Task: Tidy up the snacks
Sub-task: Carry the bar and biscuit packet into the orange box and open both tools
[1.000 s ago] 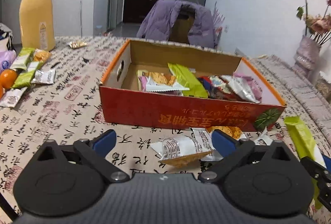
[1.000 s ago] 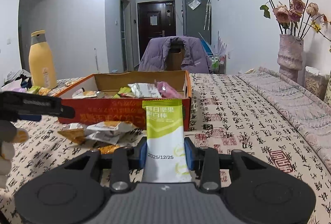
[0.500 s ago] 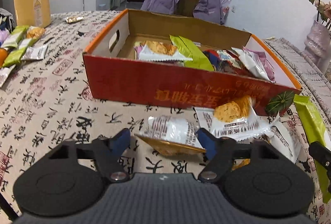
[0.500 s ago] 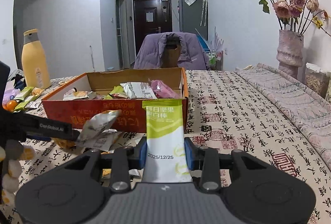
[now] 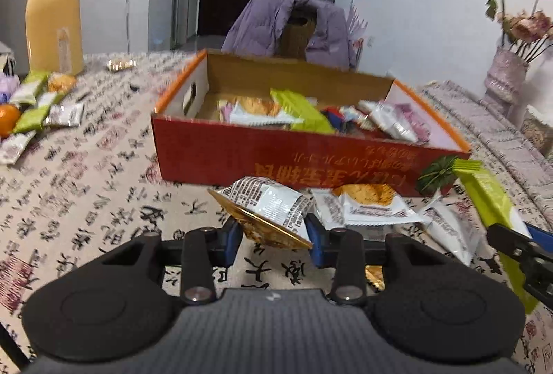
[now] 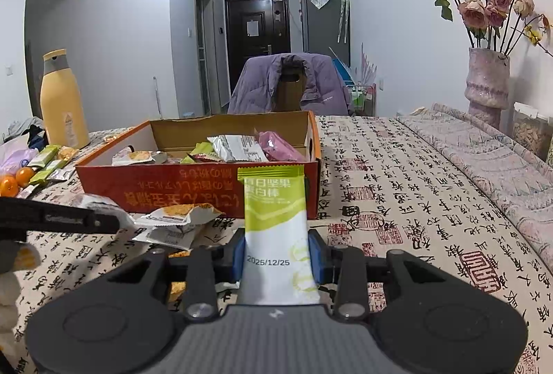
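My left gripper (image 5: 273, 241) is shut on a white and gold snack packet (image 5: 268, 213), tilted, just in front of the red cardboard box (image 5: 276, 159) that holds several snacks. More white packets (image 5: 366, 206) lie on the tablecloth beside it. My right gripper (image 6: 278, 258) is shut on a green and white snack bar (image 6: 274, 225), held upright before the box's (image 6: 193, 189) right corner. That bar (image 5: 490, 197) also shows at the right of the left wrist view. The left gripper's arm (image 6: 58, 220) reaches in from the left of the right wrist view.
A yellow bottle (image 5: 55, 12) stands at the far left, with green bars (image 5: 33, 104), small packets and an orange (image 5: 7, 120) near it. A chair with a purple jacket (image 6: 287, 83) is behind the table. A vase of roses (image 6: 487, 80) stands at the right.
The left gripper's jaws closed from wide open onto the white and gold packet and lifted it off the cloth. The right gripper kept still with its bar.
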